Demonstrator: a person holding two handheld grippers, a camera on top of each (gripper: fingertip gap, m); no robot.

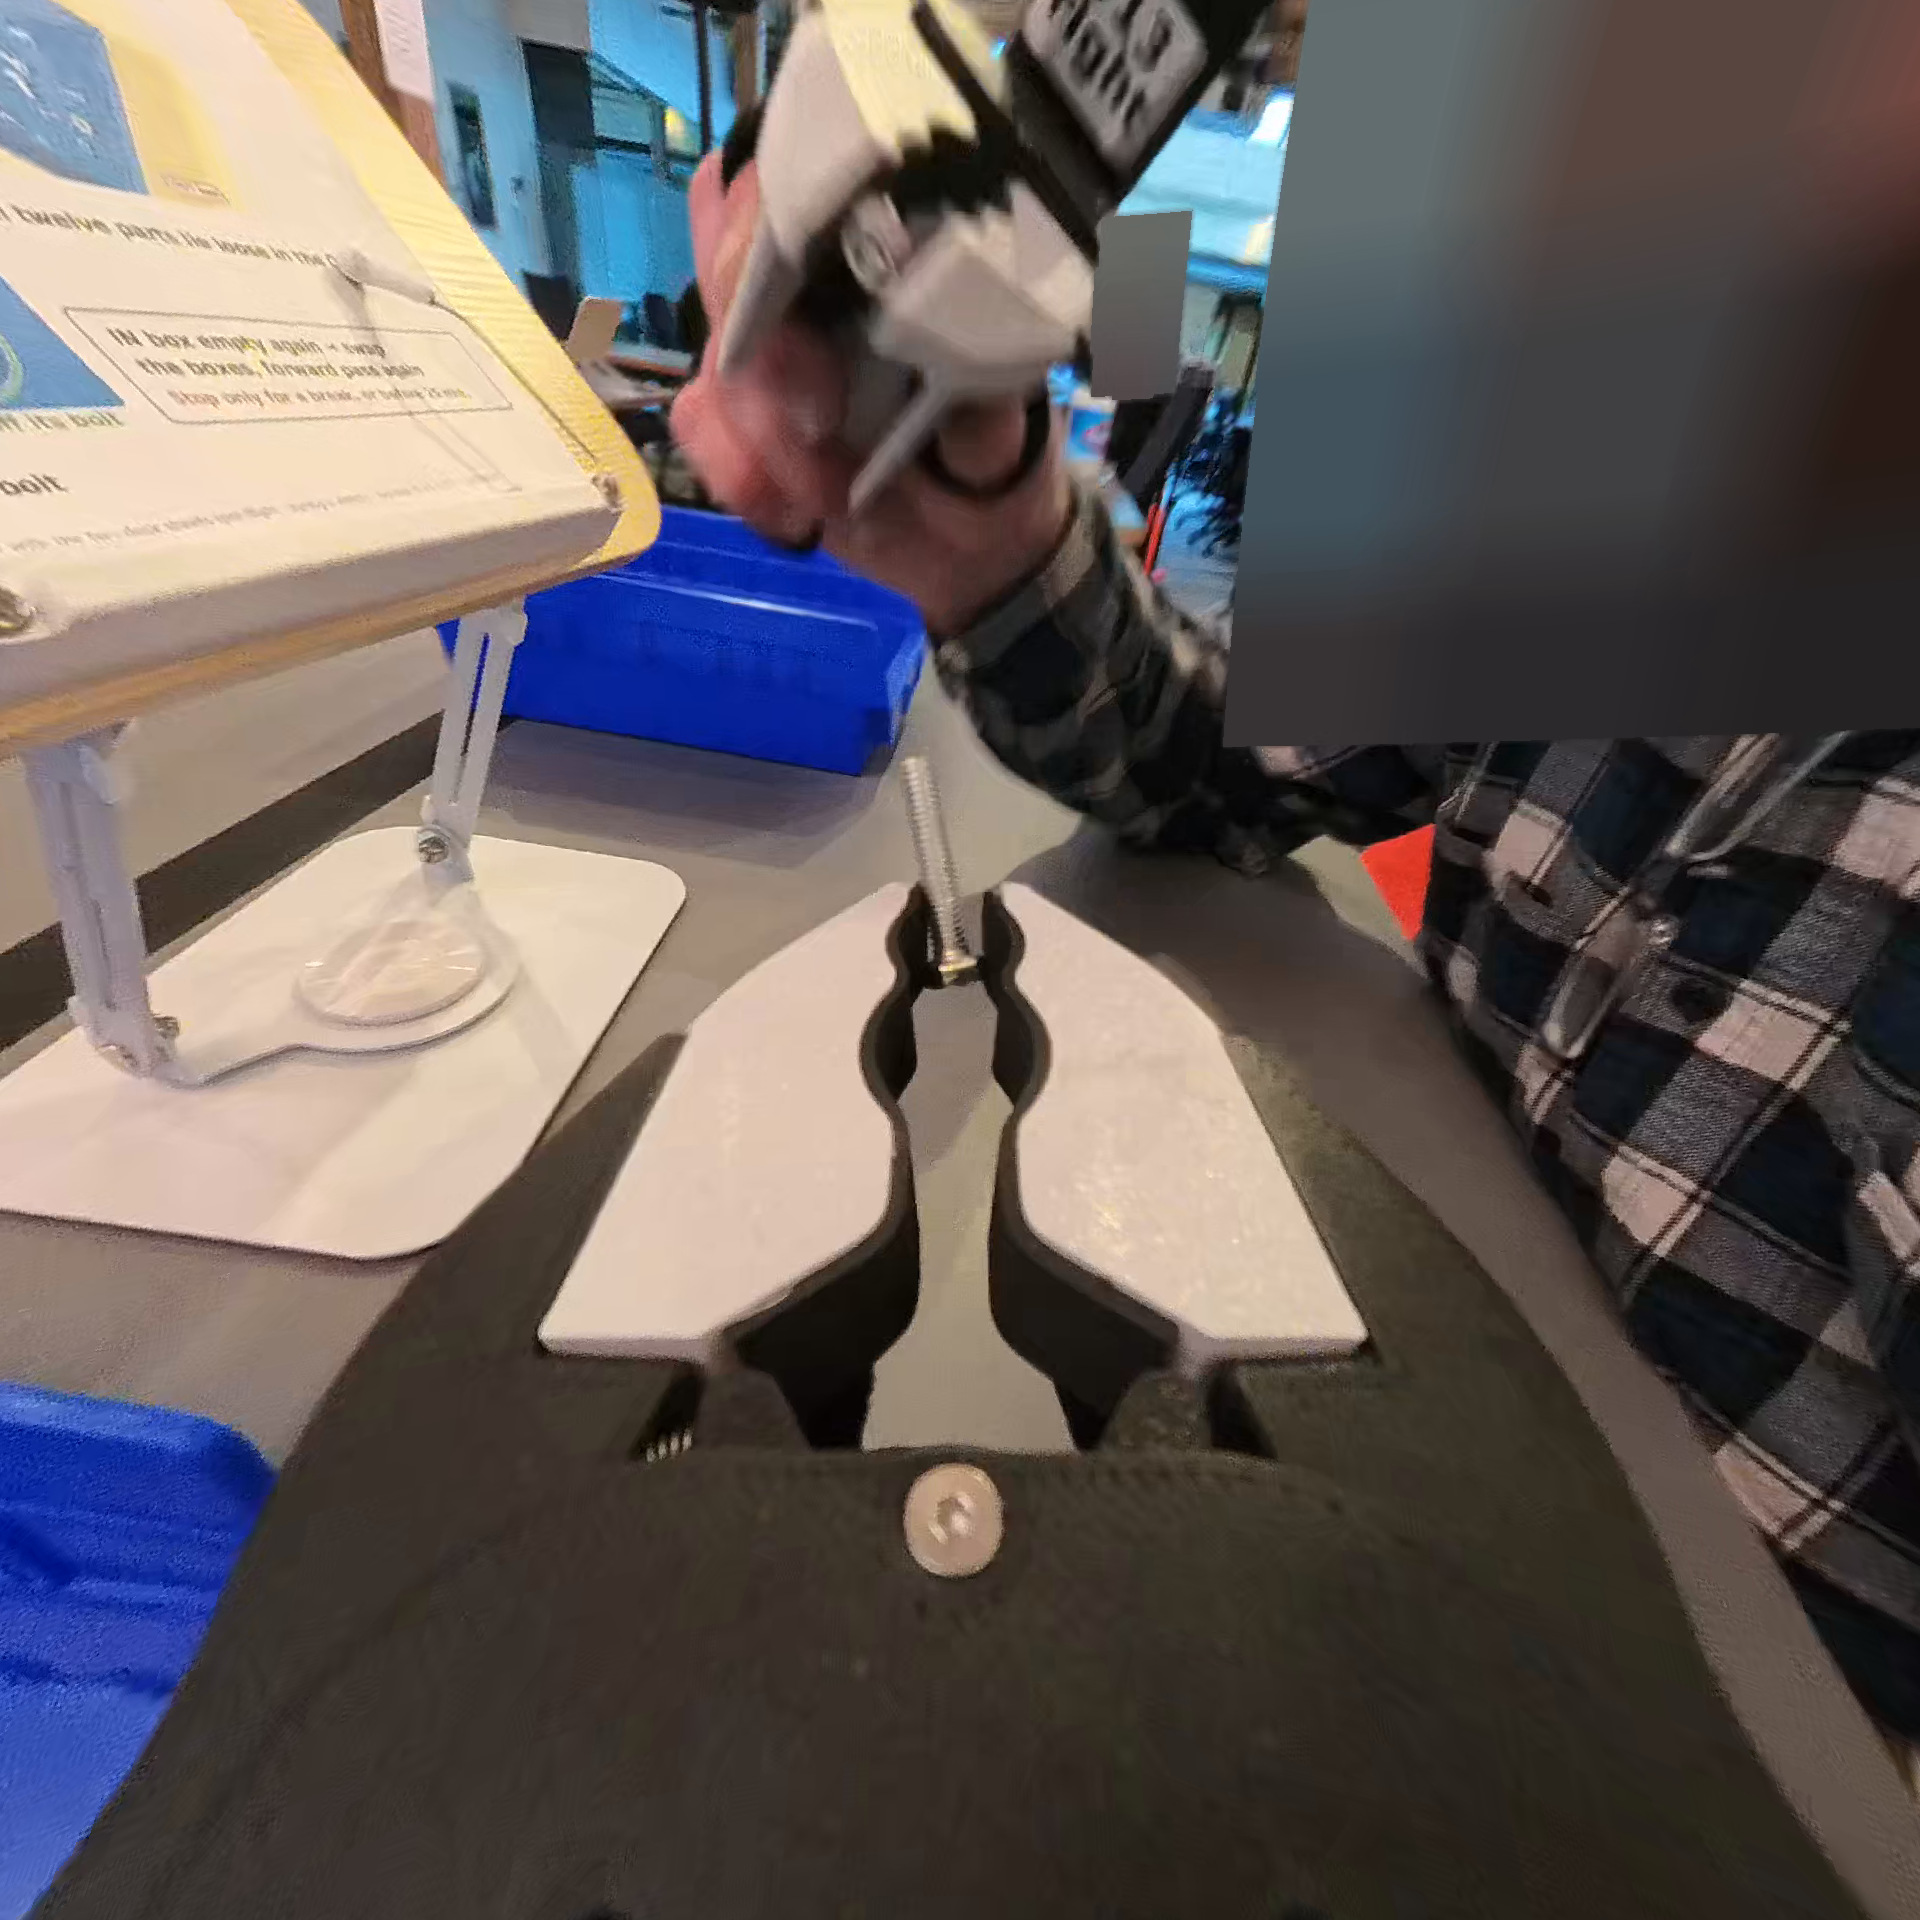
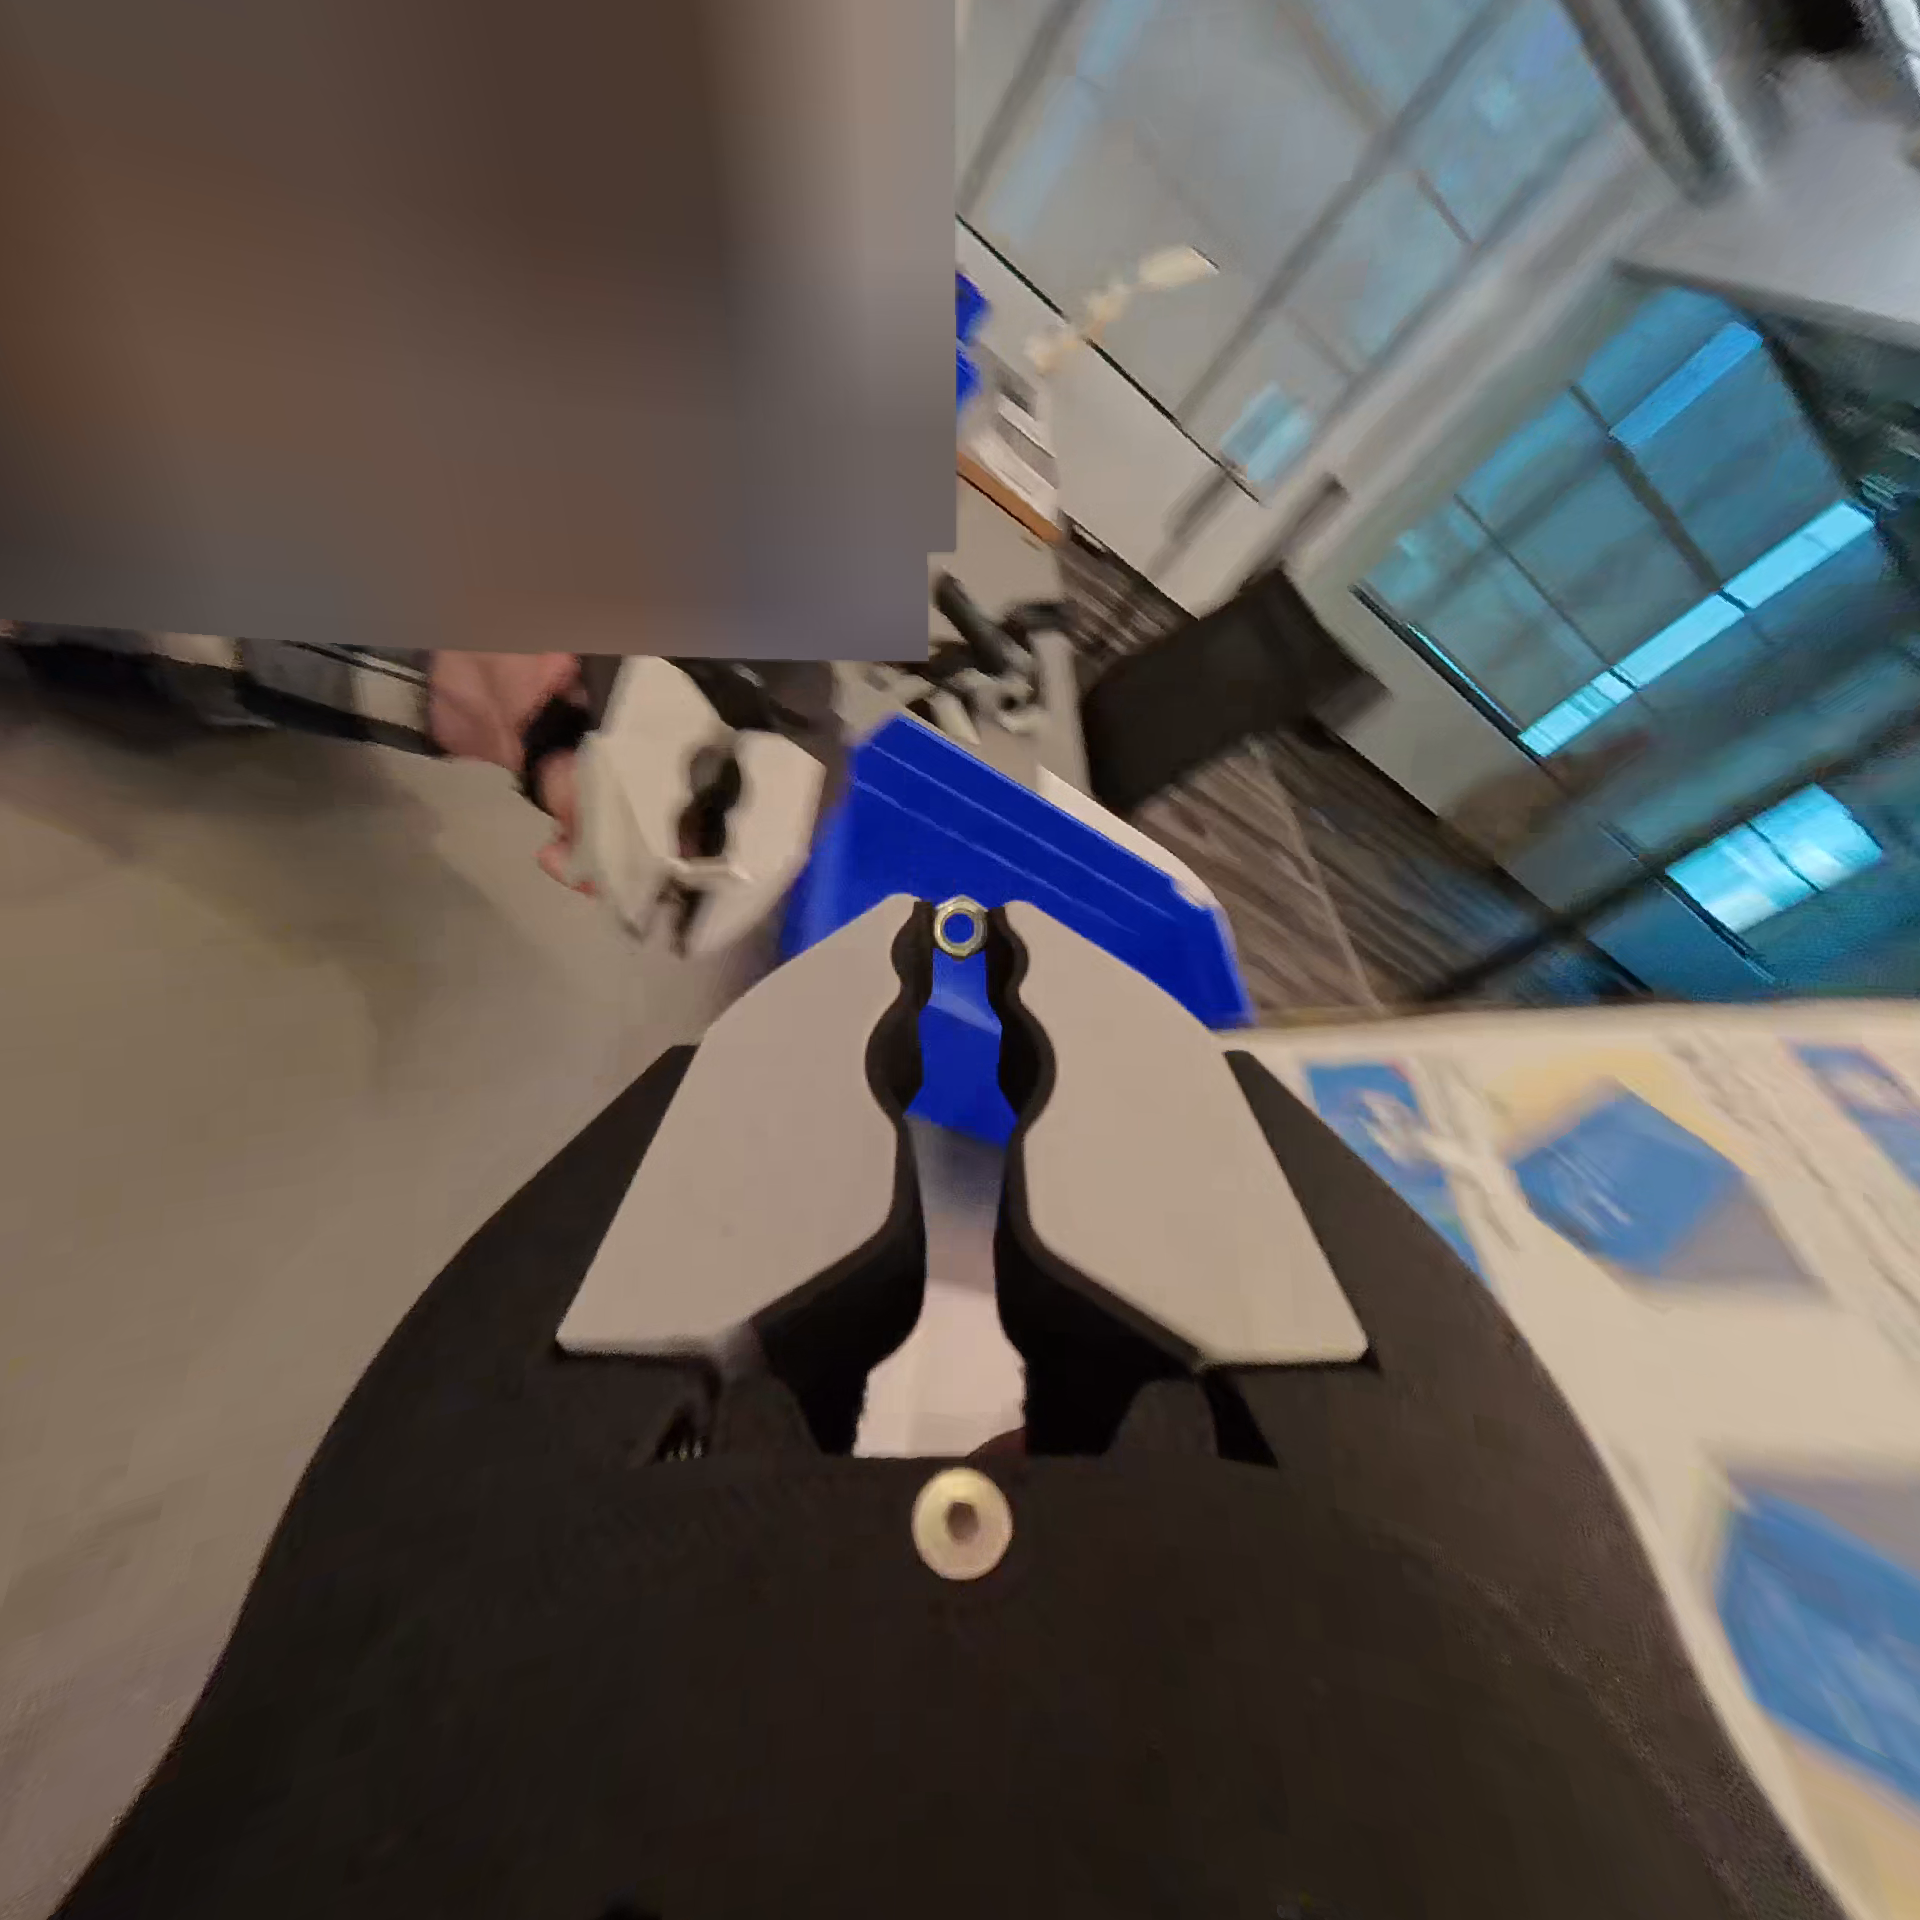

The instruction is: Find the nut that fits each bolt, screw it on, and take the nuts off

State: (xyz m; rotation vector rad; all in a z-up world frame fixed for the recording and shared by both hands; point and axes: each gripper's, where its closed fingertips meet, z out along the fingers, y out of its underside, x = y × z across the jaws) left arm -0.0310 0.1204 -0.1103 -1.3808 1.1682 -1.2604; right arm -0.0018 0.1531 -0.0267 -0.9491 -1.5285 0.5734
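A silver threaded steel bolt [image 1: 940, 883] stands upright, its head clamped in the left gripper [image 1: 951, 940] above the grey table [image 1: 790, 831]. The right gripper [image 2: 961, 925], raised farther off, pinches a small silver hex nut [image 2: 953, 925] before a blue plastic bin [image 2: 997, 831].

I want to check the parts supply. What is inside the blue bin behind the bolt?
Only the outer wall of the blue bin shows behind the bolt; its inside is hidden.

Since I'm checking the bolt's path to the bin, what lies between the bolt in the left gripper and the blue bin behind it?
Left wrist view: only bare grey table lies between the bolt and the blue bin.
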